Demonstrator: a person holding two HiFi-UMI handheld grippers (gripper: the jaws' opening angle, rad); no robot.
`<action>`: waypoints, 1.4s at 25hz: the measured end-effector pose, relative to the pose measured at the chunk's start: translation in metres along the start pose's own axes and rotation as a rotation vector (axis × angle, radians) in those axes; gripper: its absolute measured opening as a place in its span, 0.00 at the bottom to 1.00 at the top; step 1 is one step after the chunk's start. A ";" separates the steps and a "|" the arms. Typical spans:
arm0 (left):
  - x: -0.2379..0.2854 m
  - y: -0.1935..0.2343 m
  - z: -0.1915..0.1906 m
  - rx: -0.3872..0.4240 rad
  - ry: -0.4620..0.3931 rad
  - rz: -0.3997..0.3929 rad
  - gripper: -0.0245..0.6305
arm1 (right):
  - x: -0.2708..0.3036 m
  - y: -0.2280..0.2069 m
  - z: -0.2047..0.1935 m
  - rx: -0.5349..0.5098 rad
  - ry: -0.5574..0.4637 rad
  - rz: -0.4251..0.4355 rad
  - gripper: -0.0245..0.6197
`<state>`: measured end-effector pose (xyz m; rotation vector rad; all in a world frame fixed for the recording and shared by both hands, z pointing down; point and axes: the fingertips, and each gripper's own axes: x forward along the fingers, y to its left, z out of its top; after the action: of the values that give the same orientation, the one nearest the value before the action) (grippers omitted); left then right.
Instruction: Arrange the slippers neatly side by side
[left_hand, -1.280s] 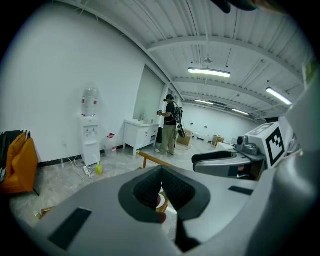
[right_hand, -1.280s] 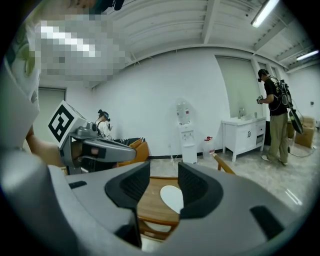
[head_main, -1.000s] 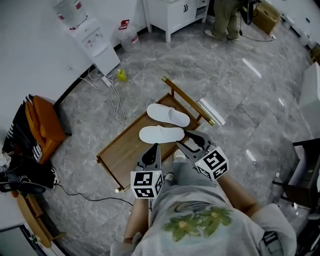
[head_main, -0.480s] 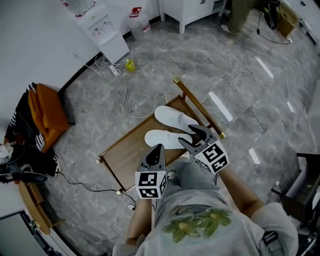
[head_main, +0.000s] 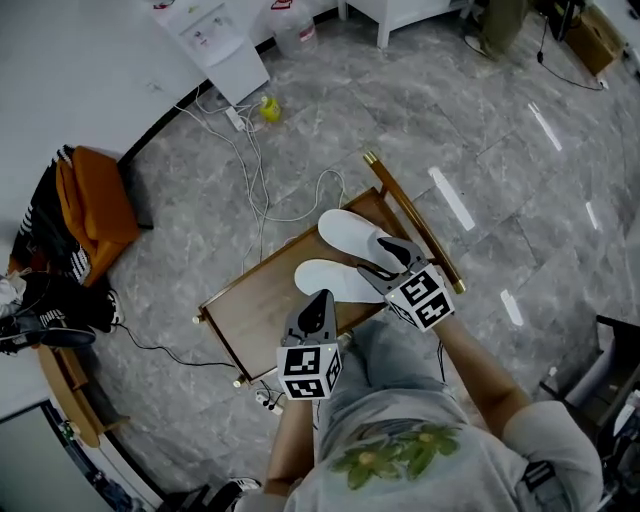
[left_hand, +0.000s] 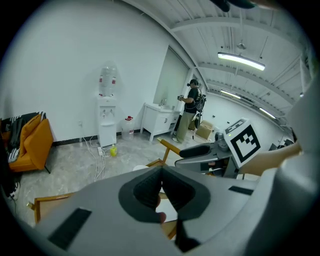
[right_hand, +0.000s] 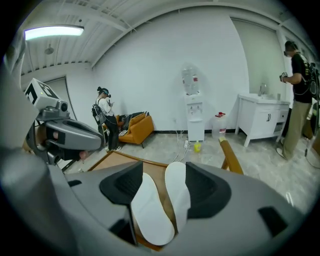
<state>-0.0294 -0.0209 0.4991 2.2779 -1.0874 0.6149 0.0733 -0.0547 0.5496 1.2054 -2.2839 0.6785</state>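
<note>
Two white slippers lie side by side on a low wooden tray (head_main: 250, 305): the far slipper (head_main: 350, 230) and the near slipper (head_main: 328, 281). My right gripper (head_main: 372, 257) hovers over their right ends, its jaws opening wide with nothing pressed between the pads. In the right gripper view both slippers (right_hand: 150, 212) (right_hand: 178, 192) show below the spread jaws of that gripper (right_hand: 162, 187). My left gripper (head_main: 319, 303) sits at the tray's near edge, apart from the slippers and shut on nothing. The left gripper view shows its pads (left_hand: 150, 190) meeting.
The tray has a raised wooden rail (head_main: 415, 220) on its right side. White cables (head_main: 255, 170) run over the grey floor to a water dispenser (head_main: 215, 40). An orange chair (head_main: 95, 210) stands at the left. A person (right_hand: 299, 95) stands by a white cabinet (right_hand: 262, 120).
The right gripper's jaws have spread wider and its tips now reach over the slippers' right ends. The slippers and the left gripper have kept their places.
</note>
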 end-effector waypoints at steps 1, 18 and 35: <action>0.002 0.003 -0.002 -0.009 0.004 0.006 0.05 | 0.006 -0.002 -0.003 -0.006 0.014 0.001 0.43; 0.050 0.018 -0.040 -0.040 0.129 -0.054 0.05 | 0.076 -0.031 -0.062 -0.186 0.229 -0.035 0.44; 0.066 0.054 -0.059 -0.090 0.164 -0.015 0.05 | 0.105 -0.049 -0.093 -0.205 0.309 -0.073 0.21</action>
<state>-0.0446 -0.0491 0.5977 2.1171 -0.9982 0.7183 0.0776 -0.0859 0.6946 1.0054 -1.9896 0.5457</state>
